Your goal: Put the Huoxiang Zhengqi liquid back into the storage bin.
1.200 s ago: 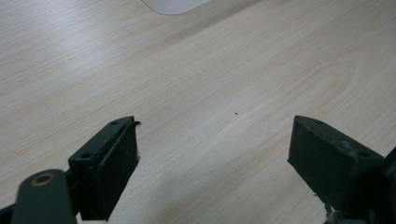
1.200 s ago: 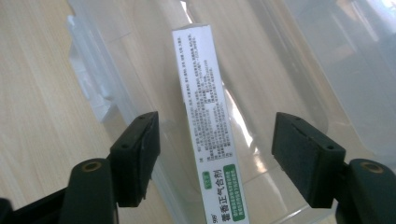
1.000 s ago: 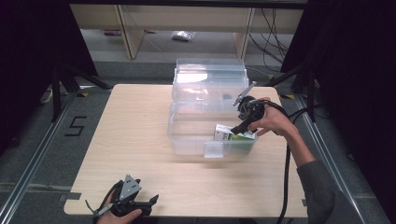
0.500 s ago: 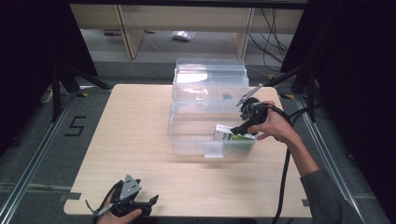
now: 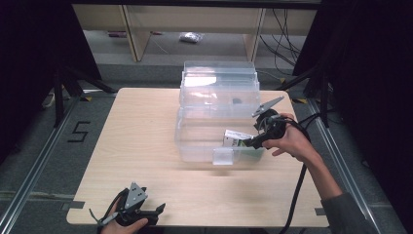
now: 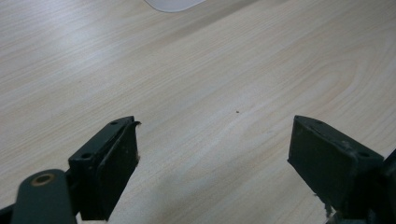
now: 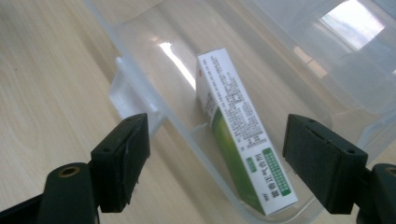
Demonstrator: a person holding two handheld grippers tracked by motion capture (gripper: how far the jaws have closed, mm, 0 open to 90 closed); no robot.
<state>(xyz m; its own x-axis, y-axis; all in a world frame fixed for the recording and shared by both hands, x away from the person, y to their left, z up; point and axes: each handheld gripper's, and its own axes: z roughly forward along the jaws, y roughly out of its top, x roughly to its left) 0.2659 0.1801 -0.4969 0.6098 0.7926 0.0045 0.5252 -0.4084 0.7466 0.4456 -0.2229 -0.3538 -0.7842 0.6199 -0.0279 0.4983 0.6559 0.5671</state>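
A small box (image 7: 240, 135) lies inside a clear bin (image 5: 195, 141). The right gripper (image 5: 253, 141), at 3 o'clock, hovers open over it. The left gripper (image 5: 157, 210), at 7 o'clock, rests open. To grip the box well, straddle its narrow sides evenly.

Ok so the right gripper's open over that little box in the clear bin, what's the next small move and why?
Probably lift the right gripper straight up and away from the clear plastic bin. Its jaws stand wide apart on either side of the green and white carton, which lies inside the bin and looks released, so nothing seems left to hold.
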